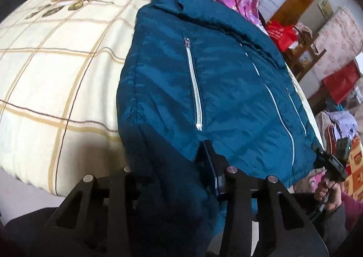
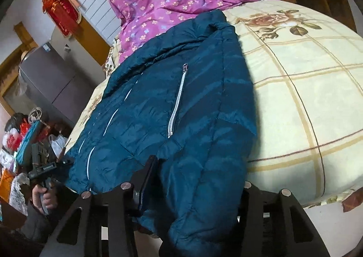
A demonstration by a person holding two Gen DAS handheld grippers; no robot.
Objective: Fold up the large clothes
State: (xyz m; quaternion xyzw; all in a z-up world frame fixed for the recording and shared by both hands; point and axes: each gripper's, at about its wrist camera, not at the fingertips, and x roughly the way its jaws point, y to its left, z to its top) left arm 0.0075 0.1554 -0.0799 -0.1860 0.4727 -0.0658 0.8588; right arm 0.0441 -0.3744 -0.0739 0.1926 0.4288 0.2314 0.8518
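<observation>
Left tool (image 1: 181, 166): clamped on jacket (image 1: 215, 80) hem.
Right tool (image 2: 195, 175): clamped on hem too.
Bed (image 1: 56, 75): support.
Advice: lift both corners evenly — keep hem taut.

Teal quilted puffer jacket (image 1: 226, 89), shiny fabric, lying front-up on the bed (image 1: 59, 57) over its near edge. Collar end points away, toward the far side; hem end nearest. White-toothed pocket zipper (image 1: 194, 84) closed, running lengthwise on the chest panel. Pale piping lines (image 1: 279, 111) curve along the other front panel. Hem bunched and lifted at both near corners, fabric hanging off the bed edge there. Same zipper seen from the right wrist (image 2: 177, 100).
</observation>
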